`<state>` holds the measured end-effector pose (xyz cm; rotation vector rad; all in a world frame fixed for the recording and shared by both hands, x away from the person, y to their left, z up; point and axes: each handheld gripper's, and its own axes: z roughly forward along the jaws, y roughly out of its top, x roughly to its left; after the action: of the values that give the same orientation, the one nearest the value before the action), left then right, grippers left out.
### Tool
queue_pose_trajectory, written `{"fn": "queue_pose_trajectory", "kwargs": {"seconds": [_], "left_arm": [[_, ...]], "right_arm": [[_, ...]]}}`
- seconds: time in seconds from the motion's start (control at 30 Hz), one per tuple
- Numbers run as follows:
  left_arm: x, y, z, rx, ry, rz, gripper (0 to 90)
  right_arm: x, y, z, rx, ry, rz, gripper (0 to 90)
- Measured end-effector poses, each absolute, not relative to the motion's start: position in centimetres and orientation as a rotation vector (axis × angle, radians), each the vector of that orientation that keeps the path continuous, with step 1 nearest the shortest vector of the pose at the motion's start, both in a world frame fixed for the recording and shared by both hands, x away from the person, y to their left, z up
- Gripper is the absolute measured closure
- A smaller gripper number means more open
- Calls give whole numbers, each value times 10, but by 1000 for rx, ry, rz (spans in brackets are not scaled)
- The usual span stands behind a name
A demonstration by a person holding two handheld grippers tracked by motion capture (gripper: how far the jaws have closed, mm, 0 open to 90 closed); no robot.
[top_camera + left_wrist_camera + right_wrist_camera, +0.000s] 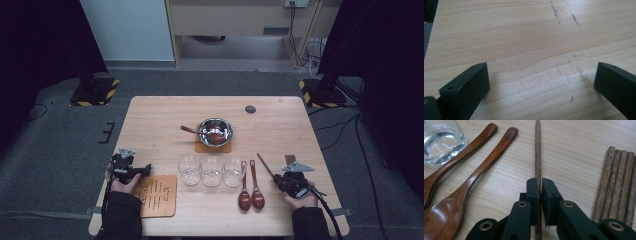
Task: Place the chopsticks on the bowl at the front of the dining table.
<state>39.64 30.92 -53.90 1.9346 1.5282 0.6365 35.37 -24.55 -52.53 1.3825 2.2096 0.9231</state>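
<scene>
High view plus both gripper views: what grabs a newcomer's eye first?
The right claw, shut on a single wooden chopstick at the table's right, beside a bundle of chopsticks. Next, three clear glasses in a row mid-table, with a steel bowl behind them holding a spoon.

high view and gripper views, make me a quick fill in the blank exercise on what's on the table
1. The right hand-held gripper is shut on a single wooden ____.
2. A row of ____ empty glasses stands below the metal bowl.
3. The wooden spoon rests its head in the ____.
4. The left hand-held gripper has its jaws ____ over bare table.

Missing words: chopstick; three; bowl; open
</scene>
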Motion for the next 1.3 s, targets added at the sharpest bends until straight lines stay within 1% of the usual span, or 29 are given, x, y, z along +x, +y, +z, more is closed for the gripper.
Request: {"fn": "queue_pose_trajectory", "kwargs": {"seconds": [0.93,1.3], "left_arm": [[396,309,-539,1934,1528,636,0],[396,309,-539,1934,1528,636,0]], "right_arm": [[354,-259,-493,1376,2066,1030,848],[354,-264,-475,1372,2003,1079,848]]}}
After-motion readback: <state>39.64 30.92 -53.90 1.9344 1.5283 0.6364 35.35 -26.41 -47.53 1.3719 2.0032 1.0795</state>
